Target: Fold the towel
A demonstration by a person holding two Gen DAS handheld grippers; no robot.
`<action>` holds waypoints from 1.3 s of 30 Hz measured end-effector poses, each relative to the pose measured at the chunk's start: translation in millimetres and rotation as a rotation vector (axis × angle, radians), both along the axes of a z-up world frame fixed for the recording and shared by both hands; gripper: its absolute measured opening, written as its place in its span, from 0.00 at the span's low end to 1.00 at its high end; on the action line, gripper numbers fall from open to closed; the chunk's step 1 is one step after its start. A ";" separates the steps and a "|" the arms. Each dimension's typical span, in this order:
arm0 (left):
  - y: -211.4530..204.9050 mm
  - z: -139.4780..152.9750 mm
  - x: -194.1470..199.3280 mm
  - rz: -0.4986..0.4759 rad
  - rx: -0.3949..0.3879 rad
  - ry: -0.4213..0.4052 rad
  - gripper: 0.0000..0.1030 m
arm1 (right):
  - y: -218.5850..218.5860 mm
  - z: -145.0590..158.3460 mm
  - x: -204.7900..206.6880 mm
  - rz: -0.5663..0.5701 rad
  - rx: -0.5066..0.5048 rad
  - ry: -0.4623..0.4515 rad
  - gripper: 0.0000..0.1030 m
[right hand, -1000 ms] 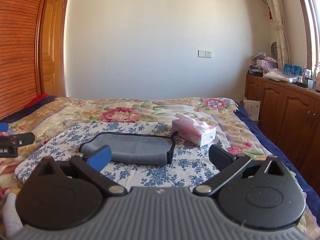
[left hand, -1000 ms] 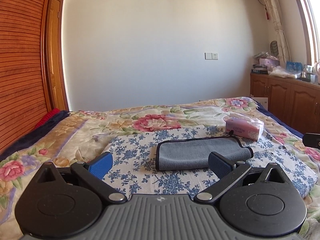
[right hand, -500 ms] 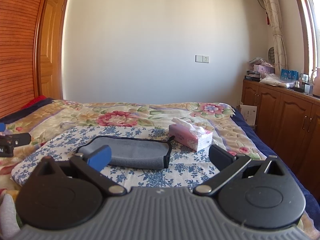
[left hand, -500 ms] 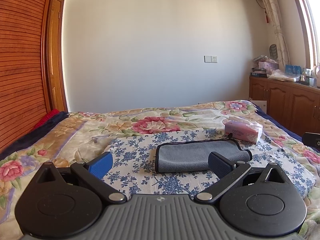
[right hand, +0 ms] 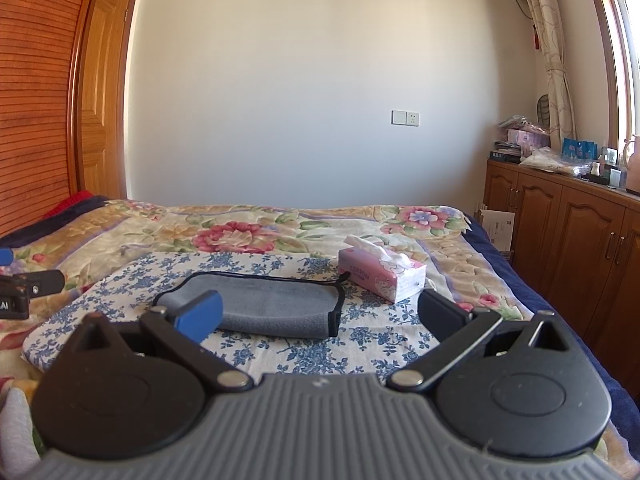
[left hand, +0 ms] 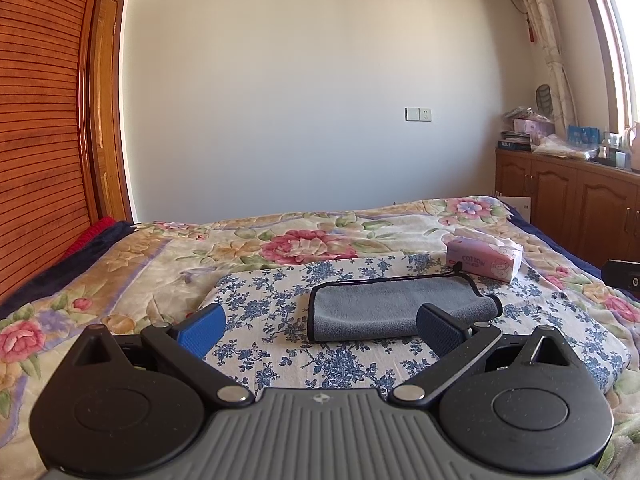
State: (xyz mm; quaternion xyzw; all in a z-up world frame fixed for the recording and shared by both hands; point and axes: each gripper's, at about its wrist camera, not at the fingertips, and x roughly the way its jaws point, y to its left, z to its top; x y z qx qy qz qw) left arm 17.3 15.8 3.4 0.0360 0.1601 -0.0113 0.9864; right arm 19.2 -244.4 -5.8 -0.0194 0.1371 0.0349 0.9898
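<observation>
A grey towel (left hand: 392, 309) with black trim lies folded into a narrow strip on a blue-flowered white cloth (left hand: 272, 300) on the bed. It also shows in the right wrist view (right hand: 276, 304). My left gripper (left hand: 320, 330) is open and empty, held back from the towel's near edge. My right gripper (right hand: 320, 314) is open and empty, also short of the towel. The left gripper's side shows at the left edge of the right wrist view (right hand: 24, 286).
A pink tissue box (left hand: 484, 258) stands just beyond the towel's right end; it also shows in the right wrist view (right hand: 380, 274). The bed has a floral quilt (left hand: 304, 240). Wooden cabinets (right hand: 560, 220) line the right wall, a slatted wardrobe (left hand: 36, 140) the left.
Both grippers have tilted up and drawn slightly back, so the towel and bed sit lower in both views. The towel has not moved. Both grippers stay open.
</observation>
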 end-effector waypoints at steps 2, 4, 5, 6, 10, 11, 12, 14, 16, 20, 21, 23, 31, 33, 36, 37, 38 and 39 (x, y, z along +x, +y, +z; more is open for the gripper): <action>0.0 0.0 0.0 -0.001 0.001 0.000 1.00 | -0.1 0.1 0.0 -0.001 0.000 0.000 1.00; -0.1 0.1 0.0 -0.001 0.000 0.000 1.00 | 0.0 -0.1 0.0 0.000 0.000 0.000 1.00; -0.1 0.0 0.1 -0.001 0.001 0.000 1.00 | 0.0 0.0 0.0 -0.001 0.000 0.000 1.00; -0.3 0.1 -0.1 0.000 0.001 0.001 1.00 | 0.0 -0.1 -0.1 0.000 0.000 0.000 1.00; 0.2 -1.0 -0.5 -0.003 -0.006 0.004 1.00 | 0.2 -0.1 -0.1 -0.001 0.000 -0.001 1.00; 0.4 -1.2 -0.8 -0.003 -0.006 0.004 1.00 | 0.1 -0.1 0.0 0.000 0.001 0.000 1.00; 0.5 -1.4 -1.1 -0.003 -0.005 0.004 1.00 | 0.1 -0.1 -0.1 0.000 0.000 -0.001 1.00; 0.4 -1.6 -0.8 -0.002 -0.002 0.005 1.00 | 0.1 -0.1 0.0 0.000 0.000 -0.001 1.00; 1.2 -2.6 -0.6 -0.003 -0.001 0.009 1.00 | 0.2 -0.2 -0.1 -0.001 0.000 0.000 1.00; 1.0 -2.8 0.3 -0.004 0.000 0.009 1.00 | 0.2 -0.2 -0.1 0.000 0.001 -0.001 1.00; 1.3 -2.9 0.3 -0.004 0.001 0.010 1.00 | 0.3 -0.2 -0.1 0.000 0.000 0.000 1.00; 1.1 -2.8 0.3 -0.004 0.001 0.010 1.00 | 0.3 -0.2 -0.1 -0.001 0.000 0.000 1.00; 0.1 -2.5 0.1 -0.003 0.001 0.009 1.00 | 1.2 -0.7 -0.4 0.000 0.000 0.001 1.00; 0.2 -3.1 0.4 -0.003 0.003 0.010 1.00 | 1.2 -0.7 -0.3 0.000 0.000 0.001 1.00; 1.2 -3.4 0.9 -0.003 -0.002 0.011 1.00 | 1.4 -0.9 0.0 0.000 0.000 0.002 1.00; 1.1 -3.8 1.0 -0.004 -0.004 0.012 1.00 | 1.6 -1.3 0.1 -0.001 0.000 0.003 1.00; 1.4 -3.9 1.0 -0.004 -0.006 0.012 1.00 | 1.8 -1.7 0.4 -0.001 0.001 0.004 1.00; 1.5 -4.0 1.1 -0.004 -0.007 0.012 1.00 | 2.1 -2.2 0.5 -0.001 0.000 0.005 1.00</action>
